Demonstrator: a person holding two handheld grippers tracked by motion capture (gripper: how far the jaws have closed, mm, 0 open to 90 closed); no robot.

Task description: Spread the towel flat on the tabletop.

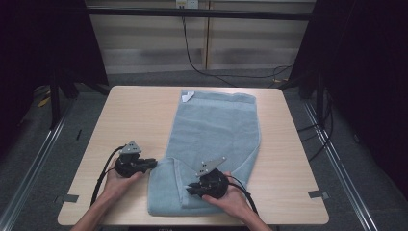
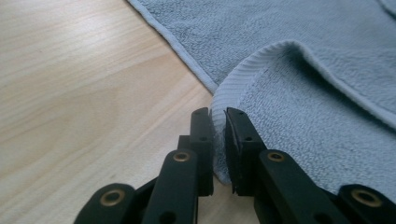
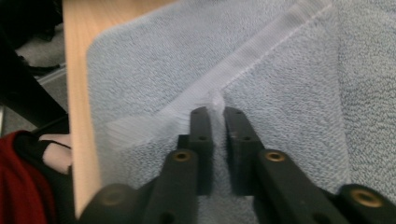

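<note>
A light blue towel (image 1: 216, 125) lies lengthwise on the wooden table (image 1: 130, 115), its near end folded over into a loose flap. My left gripper (image 1: 154, 164) sits at the towel's near left edge. In the left gripper view, this gripper (image 2: 219, 122) is shut on the ribbed hem of the towel (image 2: 303, 107), pinched upright between the jaws. My right gripper (image 1: 189, 188) rests on the near part of the towel, pointing left. In the right gripper view, it (image 3: 217, 114) is shut on a raised bit of the pale hem band of the towel (image 3: 289, 93).
A white label (image 1: 187, 96) lies at the towel's far left corner. Grey tape marks (image 1: 70, 198) (image 1: 318, 194) sit near the table's front corners. Black frame posts (image 1: 55, 96) stand beside the table, and cables (image 1: 192, 57) trail on the floor behind. Bare wood lies left and right of the towel.
</note>
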